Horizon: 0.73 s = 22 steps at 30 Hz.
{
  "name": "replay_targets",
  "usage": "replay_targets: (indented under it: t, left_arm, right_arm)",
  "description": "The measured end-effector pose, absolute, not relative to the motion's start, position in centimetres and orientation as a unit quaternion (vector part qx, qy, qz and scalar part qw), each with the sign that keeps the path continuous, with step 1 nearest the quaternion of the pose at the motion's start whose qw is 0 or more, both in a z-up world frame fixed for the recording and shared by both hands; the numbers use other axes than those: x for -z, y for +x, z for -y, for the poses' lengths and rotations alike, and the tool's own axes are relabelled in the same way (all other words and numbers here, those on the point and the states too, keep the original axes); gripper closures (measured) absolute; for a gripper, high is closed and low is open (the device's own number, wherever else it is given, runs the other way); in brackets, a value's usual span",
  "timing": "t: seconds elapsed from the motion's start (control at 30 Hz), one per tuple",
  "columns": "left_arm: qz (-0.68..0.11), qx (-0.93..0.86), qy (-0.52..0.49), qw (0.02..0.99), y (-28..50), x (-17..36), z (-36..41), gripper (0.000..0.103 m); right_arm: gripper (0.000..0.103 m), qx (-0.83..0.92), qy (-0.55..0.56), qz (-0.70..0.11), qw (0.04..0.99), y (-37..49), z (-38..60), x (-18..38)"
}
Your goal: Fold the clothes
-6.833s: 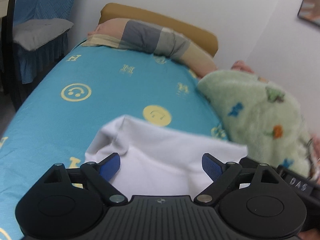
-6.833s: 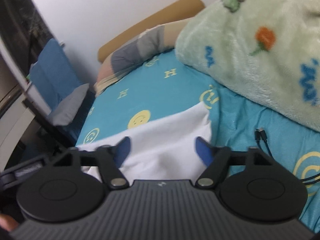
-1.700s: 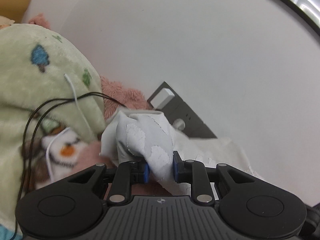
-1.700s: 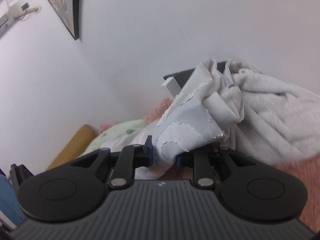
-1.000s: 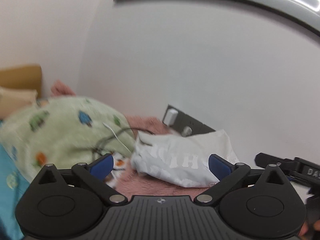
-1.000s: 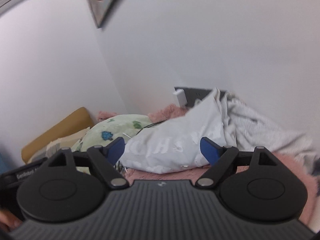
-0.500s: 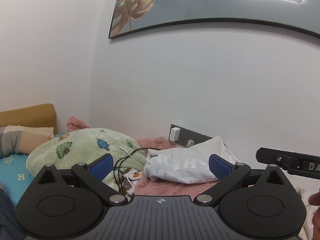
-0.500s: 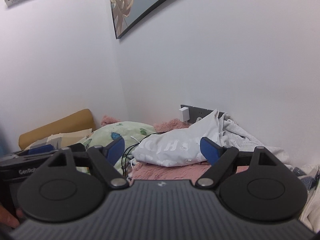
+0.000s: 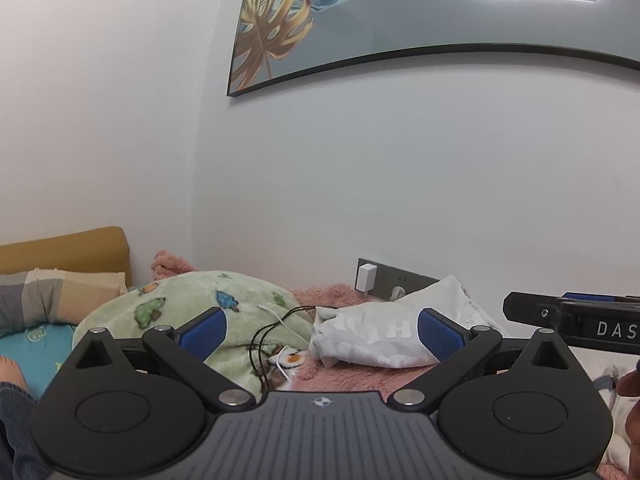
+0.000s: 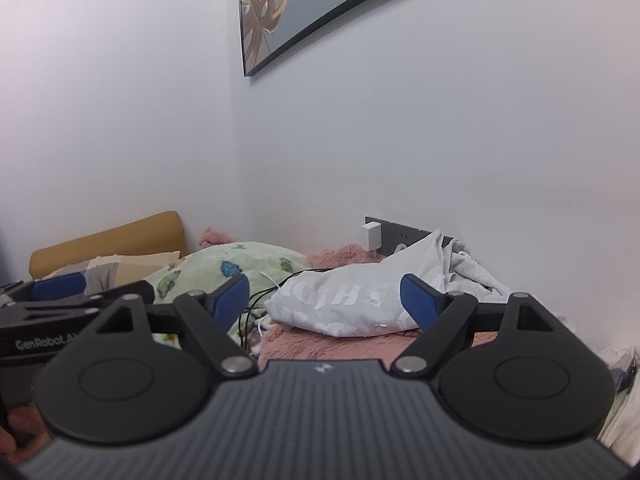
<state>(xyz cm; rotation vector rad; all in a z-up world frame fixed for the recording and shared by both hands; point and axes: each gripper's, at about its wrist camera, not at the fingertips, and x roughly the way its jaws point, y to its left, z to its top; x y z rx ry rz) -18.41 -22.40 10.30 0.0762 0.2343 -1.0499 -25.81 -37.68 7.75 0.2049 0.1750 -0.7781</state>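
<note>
- Left gripper (image 9: pixel 322 330): jaws spread wide, blue pads well apart, nothing between them; held above the bed, facing the wall.
- Right gripper (image 10: pixel 324 298): jaws likewise spread wide, holding nothing; its dark body also shows at the right edge of the left wrist view.
- White garment (image 9: pixel 372 338): folded bundle with pale lettering, lying on the pink fleece blanket (image 9: pixel 348 378) near the wall, well apart from both grippers; seen again from the right wrist (image 10: pixel 344 304).
- Grey-white cloth (image 10: pixel 472 268): crumpled heap just behind the bundle, against the wall; whether it touches the bundle cannot be told.
- Green patterned blanket (image 9: pixel 180 312): bunched to the left of the bundle.
- Cables (image 9: pixel 276 322): black and white, draped over the green blanket's right side.
- Wall socket strip (image 10: pixel 404 236): grey, with a white plug (image 10: pixel 371 236) in it, behind the bundle.
- Striped pillow (image 9: pixel 48 296): at the head of the bed, before a mustard headboard (image 9: pixel 68 250).
- Framed picture (image 9: pixel 400 20): gold leaf motif, high on the wall.
</note>
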Motion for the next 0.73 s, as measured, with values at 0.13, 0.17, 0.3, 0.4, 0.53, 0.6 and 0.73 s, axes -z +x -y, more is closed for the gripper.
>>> replay_targets:
  t: [0.13,0.17,0.3,0.4,0.53,0.6,0.73]
  left_arm:
    - [-0.115,0.497,0.044,0.859,-18.28,-10.00,22.66,0.001]
    - [-0.117,0.497,0.041,0.859,-18.21,-10.03,22.65,0.001]
    - [-0.122,0.492,0.036,0.861,-17.97,-10.01,22.60,0.000]
    - [-0.125,0.488,0.040,0.863,-17.86,-9.78,22.57,0.000]
    - [-0.126,0.488,0.044,0.862,-18.00,-9.82,22.54,0.000]
    - [-0.126,0.489,0.046,0.862,-18.07,-9.88,22.54,0.000]
    - [-0.127,0.486,0.047,0.864,-18.07,-9.77,22.63,0.000]
  right_arm:
    - [0.019,0.379,0.093,-0.092,0.916,-25.39,37.78,-7.46]
    - [0.019,0.381,0.094,-0.092,0.915,-25.38,37.86,-7.41]
    - [0.019,0.384,0.093,-0.094,0.914,-25.39,37.85,-7.38]
    - [0.019,0.384,0.093,-0.093,0.914,-25.38,37.65,-7.40]
    - [0.019,0.383,0.093,-0.092,0.915,-25.32,37.54,-7.39]
    - [0.019,0.383,0.091,-0.092,0.914,-25.27,37.50,-7.47]
    - [0.019,0.384,0.087,-0.089,0.915,-25.29,37.35,-7.74]
